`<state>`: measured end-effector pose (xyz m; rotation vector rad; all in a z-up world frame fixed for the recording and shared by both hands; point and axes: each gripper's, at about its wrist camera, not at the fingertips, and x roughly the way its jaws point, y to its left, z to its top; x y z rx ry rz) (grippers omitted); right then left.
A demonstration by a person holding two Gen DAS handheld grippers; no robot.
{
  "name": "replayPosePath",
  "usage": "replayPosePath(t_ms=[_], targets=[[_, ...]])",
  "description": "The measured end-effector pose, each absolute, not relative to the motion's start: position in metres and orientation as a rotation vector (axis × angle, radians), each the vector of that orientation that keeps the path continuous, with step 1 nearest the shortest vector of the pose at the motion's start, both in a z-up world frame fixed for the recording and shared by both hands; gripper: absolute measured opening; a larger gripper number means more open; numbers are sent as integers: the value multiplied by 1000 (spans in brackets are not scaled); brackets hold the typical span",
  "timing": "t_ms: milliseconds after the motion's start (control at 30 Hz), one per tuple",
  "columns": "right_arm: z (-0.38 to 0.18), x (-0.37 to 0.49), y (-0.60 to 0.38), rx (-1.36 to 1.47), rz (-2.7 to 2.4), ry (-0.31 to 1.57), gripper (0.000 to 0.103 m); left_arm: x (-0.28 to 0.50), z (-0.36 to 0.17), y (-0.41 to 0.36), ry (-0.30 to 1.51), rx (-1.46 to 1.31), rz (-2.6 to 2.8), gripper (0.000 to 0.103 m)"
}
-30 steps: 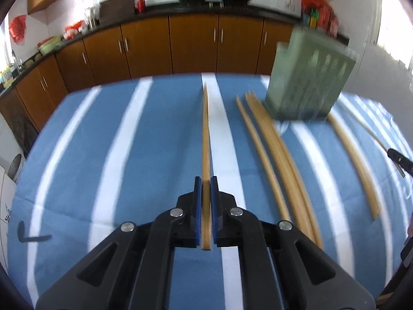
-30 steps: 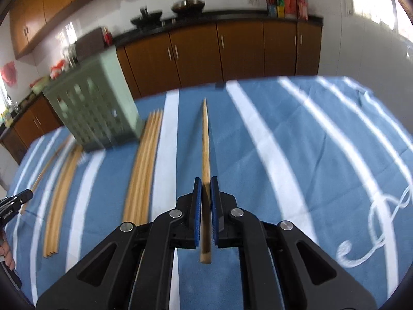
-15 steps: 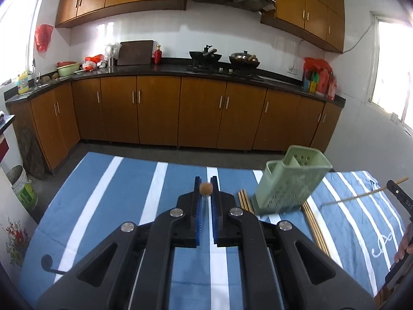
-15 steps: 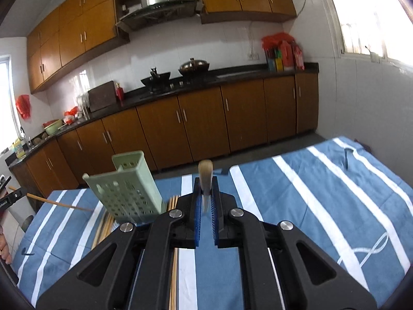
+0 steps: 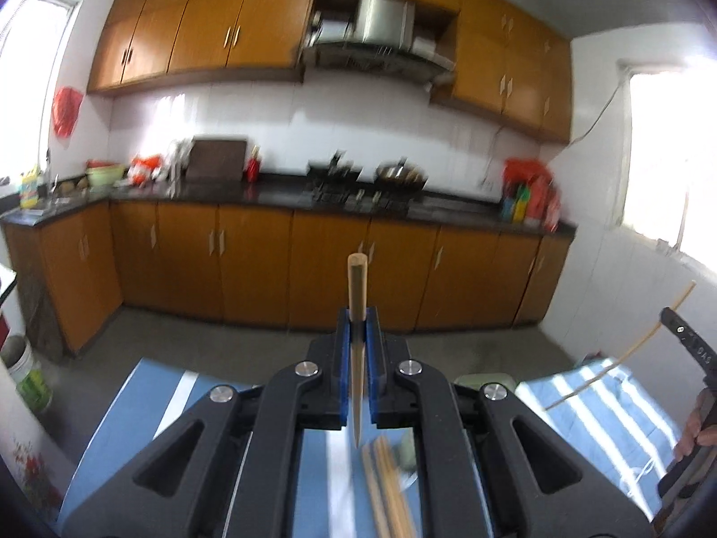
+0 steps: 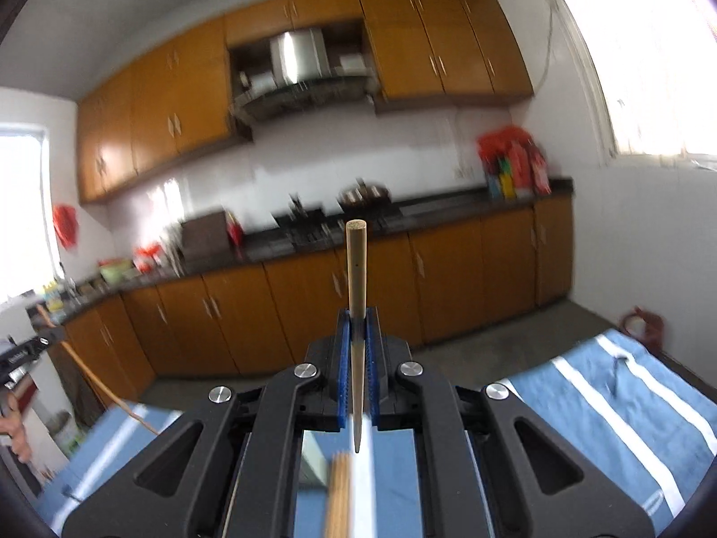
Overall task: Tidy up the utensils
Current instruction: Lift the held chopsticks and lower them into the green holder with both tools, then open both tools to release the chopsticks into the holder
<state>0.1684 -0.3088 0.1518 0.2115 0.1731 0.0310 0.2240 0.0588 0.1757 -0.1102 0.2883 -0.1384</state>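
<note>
My left gripper (image 5: 357,314) is shut on a wooden chopstick (image 5: 357,287), raised high and pointing at the kitchen wall. My right gripper (image 6: 357,314) is shut on another wooden chopstick (image 6: 356,269), raised the same way. The right gripper with its chopstick (image 5: 618,358) also shows at the right edge of the left wrist view. The left one with its chopstick (image 6: 103,385) shows at the left edge of the right wrist view. Several loose chopsticks (image 5: 387,488) lie on the blue striped tablecloth (image 5: 143,403) below. The green utensil basket (image 5: 475,379) is mostly hidden behind my left gripper.
Brown kitchen cabinets (image 5: 251,264) and a dark counter (image 5: 287,193) with pots stand beyond the table. A white tiled wall (image 5: 627,314) is at the right. A bucket (image 5: 27,376) stands on the floor at the left.
Both grippers have lifted off the table and tilted upward with their chopsticks. The view went from tablecloth to the kitchen wall. The basket has dropped almost out of sight.
</note>
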Motion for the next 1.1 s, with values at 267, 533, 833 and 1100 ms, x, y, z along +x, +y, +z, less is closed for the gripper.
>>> replayPosePath(t_ms=[267,533,833,1100], targets=[[172,177,-273,200,159,99,7,224,220,18,141,-179,-236,7],[125,220,-249,177,177,235,7,274,152,-18,280,-195,-262,7],[112,225,-247,189,189,318,9,291,118,-17,364,-195,-256,10],[122,211,-251,207,177,299,29,275,122,-4,355,-212,-235,35]])
